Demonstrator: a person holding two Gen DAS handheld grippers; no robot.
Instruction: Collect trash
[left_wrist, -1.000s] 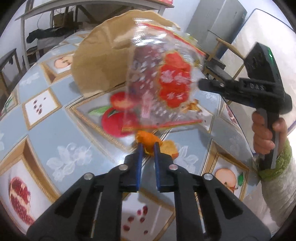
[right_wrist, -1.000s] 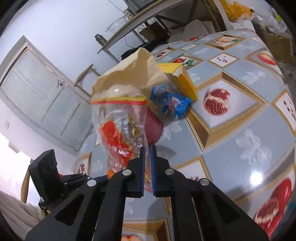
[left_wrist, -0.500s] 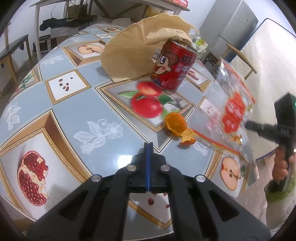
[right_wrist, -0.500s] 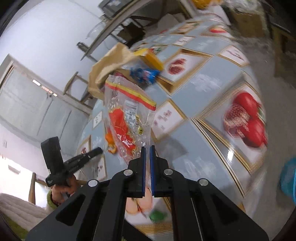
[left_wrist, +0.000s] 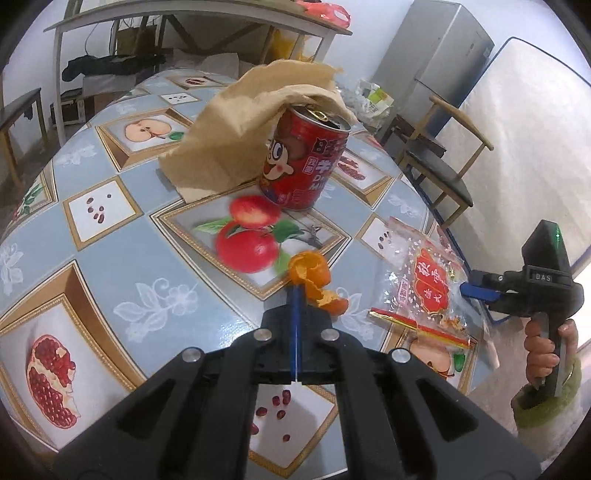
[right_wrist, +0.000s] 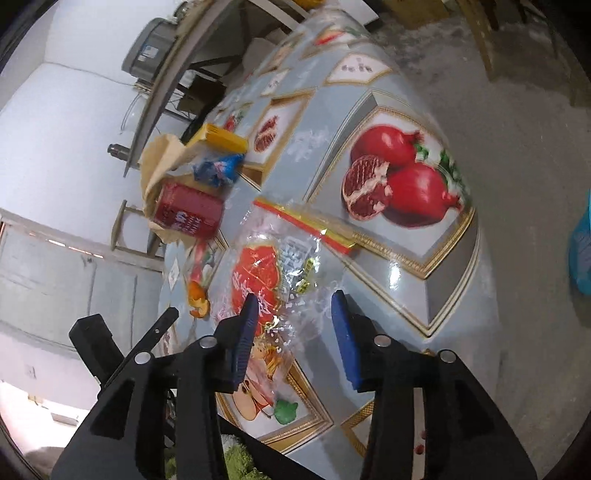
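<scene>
A clear plastic snack bag with red print lies flat near the table's right edge; it also shows in the right wrist view. My right gripper is open just behind the bag, its jaws apart and holding nothing. My left gripper is shut and empty, its tips right behind an orange peel. A red drink can stands upright against a crumpled brown paper bag. The peel and the can also show in the right wrist view.
The table wears a blue fruit-print cloth. A yellow box and a blue wrapper lie beyond the can. A wooden chair stands past the table's far right edge. Something blue sits on the floor.
My right gripper has brought the snack bag down onto the table and opened, letting it go. My left gripper has shut and stays behind the orange peel.
</scene>
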